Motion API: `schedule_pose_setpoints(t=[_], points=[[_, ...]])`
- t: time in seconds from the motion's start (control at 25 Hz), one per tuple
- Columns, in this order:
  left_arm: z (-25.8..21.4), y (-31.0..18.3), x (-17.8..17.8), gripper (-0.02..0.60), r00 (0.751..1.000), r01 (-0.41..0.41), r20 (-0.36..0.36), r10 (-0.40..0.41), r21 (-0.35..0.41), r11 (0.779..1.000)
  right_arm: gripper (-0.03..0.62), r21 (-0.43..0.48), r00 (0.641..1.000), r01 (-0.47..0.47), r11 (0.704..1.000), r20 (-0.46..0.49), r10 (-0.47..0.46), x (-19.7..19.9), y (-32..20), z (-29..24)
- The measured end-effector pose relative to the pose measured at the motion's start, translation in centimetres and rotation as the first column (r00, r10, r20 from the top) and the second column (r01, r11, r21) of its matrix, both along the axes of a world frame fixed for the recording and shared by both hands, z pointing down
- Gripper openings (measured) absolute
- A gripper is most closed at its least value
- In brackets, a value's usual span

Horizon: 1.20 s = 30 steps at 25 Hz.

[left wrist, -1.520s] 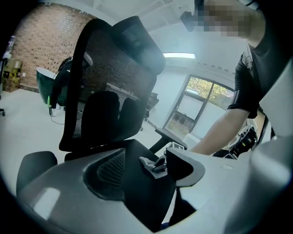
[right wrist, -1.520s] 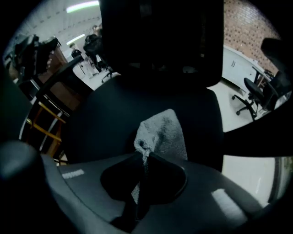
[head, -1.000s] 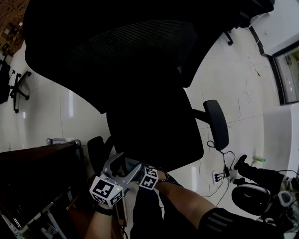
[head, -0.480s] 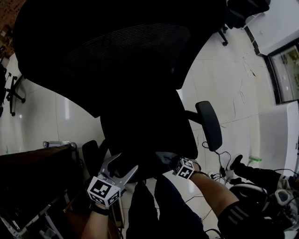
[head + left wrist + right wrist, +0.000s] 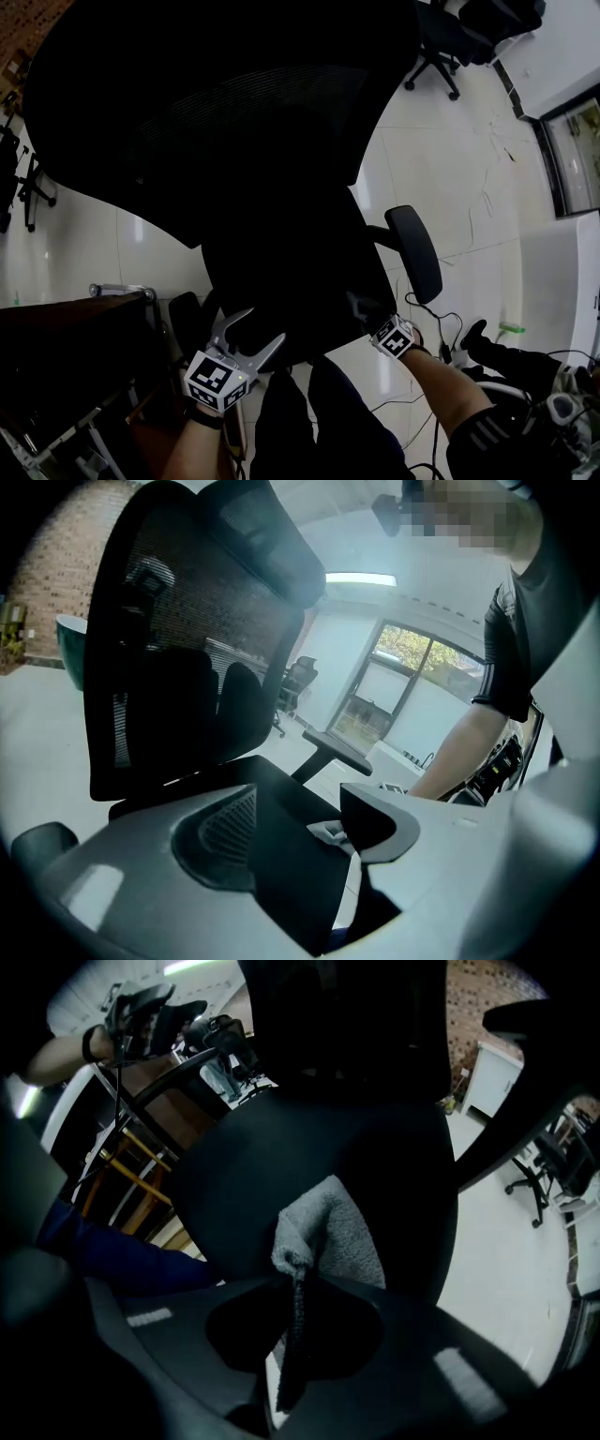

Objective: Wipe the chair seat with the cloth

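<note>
Right gripper (image 5: 295, 1288) slid rightward, fingers (image 5: 371, 1307) pinching cloth (image 5: 337, 1232) on seat (image 5: 281, 1166); left gripper (image 5: 302, 803) gapes.

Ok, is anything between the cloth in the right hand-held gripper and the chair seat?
Nothing visible stands in the way. The right hand-held gripper is shut on the grey cloth, and the cloth lies against the black chair seat, with only bare seat showing around it.
</note>
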<state>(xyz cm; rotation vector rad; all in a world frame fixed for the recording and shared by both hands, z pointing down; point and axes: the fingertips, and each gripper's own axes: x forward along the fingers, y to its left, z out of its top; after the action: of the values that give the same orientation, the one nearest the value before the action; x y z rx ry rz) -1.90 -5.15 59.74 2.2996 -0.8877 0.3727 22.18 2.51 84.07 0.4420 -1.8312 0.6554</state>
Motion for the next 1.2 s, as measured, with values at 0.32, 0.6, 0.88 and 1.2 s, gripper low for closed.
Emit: schedule_pose_setpoints(t=[0.32,0.6,0.88,1.2], points=[[-2.8,1.5,0.4,0.299,0.998,0.059,0.016,-0.059,0.003,0.998,0.021,0.057,0.947,-0.162,0.985,0.291,0.139,-7.2,-3.9,-8.3],[-10.3,4.8,1.4,0.299,0.995,0.101,0.017,-0.102,0.065,0.993,0.021,0.141,0.868,-0.228,0.963,0.477,0.136,-9.0,-3.7,-22.5],[-18.7,15.4,2.7,0.299,0.998,0.057,-0.015,-0.055,0.199,0.978,0.021,0.284,0.782,-0.331,0.900,0.616,0.093,-9.0,4.1,-37.1],[-25.4,31.9,4.5,0.299,0.999,-0.003,-0.030,0.014,0.332,0.943,0.021,0.375,0.657,-0.454,0.808,0.754,0.019,-8.6,18.9,-51.2]])
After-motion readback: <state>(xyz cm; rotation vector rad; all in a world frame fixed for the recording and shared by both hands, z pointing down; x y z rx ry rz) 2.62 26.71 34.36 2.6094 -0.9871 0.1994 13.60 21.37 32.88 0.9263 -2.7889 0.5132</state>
